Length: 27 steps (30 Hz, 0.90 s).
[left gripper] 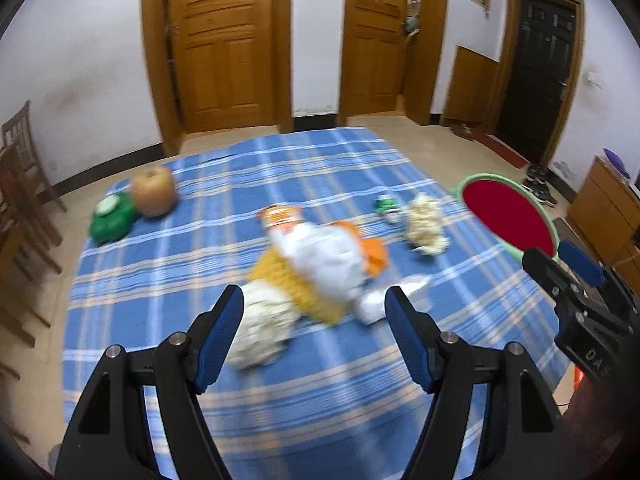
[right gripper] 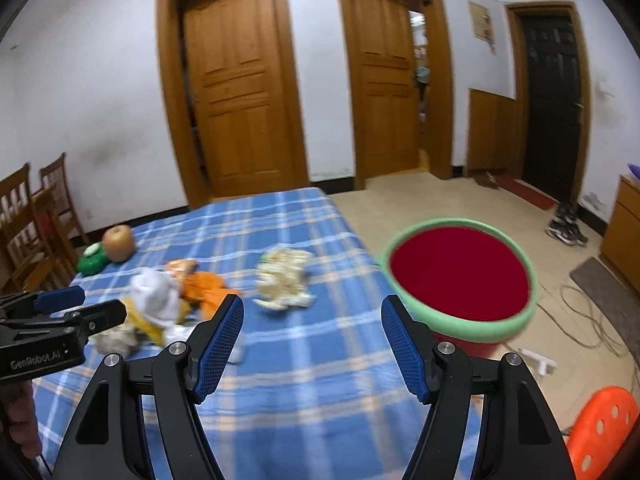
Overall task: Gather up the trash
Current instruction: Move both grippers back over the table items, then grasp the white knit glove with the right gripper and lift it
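A pile of trash lies mid-table: a white crumpled wrapper (left gripper: 328, 260) over orange (left gripper: 374, 256) and yellow (left gripper: 296, 284) pieces, with a cream paper wad (left gripper: 262, 328) at its near end. Another cream wad (left gripper: 426, 226) lies to the right, also in the right wrist view (right gripper: 284, 278). A red bin with a green rim (right gripper: 460, 276) stands off the table's right edge. My left gripper (left gripper: 314, 308) is open, just above the pile's near end. My right gripper (right gripper: 312, 320) is open and empty over the cloth, between wad and bin.
The table has a blue plaid cloth (left gripper: 200, 272). An apple (left gripper: 154, 192) and a green lidded item (left gripper: 110, 220) sit at the far left. A small green object (left gripper: 386, 204) lies near the right wad. Chairs (right gripper: 32, 220) stand left, an orange stool (right gripper: 604, 428) right.
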### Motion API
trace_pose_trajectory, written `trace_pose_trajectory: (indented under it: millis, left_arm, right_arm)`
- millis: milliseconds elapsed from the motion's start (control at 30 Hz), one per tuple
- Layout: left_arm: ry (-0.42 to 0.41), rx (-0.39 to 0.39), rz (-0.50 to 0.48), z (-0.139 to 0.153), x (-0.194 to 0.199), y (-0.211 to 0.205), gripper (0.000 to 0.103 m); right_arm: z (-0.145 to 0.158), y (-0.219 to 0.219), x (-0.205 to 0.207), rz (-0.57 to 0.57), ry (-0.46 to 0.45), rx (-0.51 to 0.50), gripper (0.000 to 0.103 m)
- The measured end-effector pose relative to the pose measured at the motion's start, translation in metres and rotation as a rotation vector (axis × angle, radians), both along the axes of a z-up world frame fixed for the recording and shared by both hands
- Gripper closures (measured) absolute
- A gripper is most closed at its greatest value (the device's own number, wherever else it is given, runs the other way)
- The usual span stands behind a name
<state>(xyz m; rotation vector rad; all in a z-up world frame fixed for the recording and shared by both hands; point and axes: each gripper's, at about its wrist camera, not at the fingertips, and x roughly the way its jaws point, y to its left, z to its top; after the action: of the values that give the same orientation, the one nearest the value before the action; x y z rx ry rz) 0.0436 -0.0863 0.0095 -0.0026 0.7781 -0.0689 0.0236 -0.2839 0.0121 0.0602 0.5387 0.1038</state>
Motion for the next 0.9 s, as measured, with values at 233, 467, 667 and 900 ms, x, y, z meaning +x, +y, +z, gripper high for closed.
trace_pose_trajectory:
  millis: [233,467,667,900]
  left_arm:
    - [0.022,-0.014,0.128,-0.007,-0.015,0.062,0.031]
    - [0.034,-0.011,0.19,-0.016,-0.026,0.093,0.031]
    - [0.024,-0.073,0.171,-0.02,-0.026,0.097,0.031]
    - [0.02,-0.138,0.116,-0.026,-0.016,0.091,0.03]
  right_arm:
    - [-0.007,0.056,0.01,0.136,0.002,0.015,0.03]
    - [-0.022,0.09,0.017,0.214,0.032,0.014,0.03]
    - [-0.026,0.094,0.017,0.228,0.05,-0.038,0.03]
    - [-0.025,0.074,0.027,0.185,0.066,-0.021,0.03]
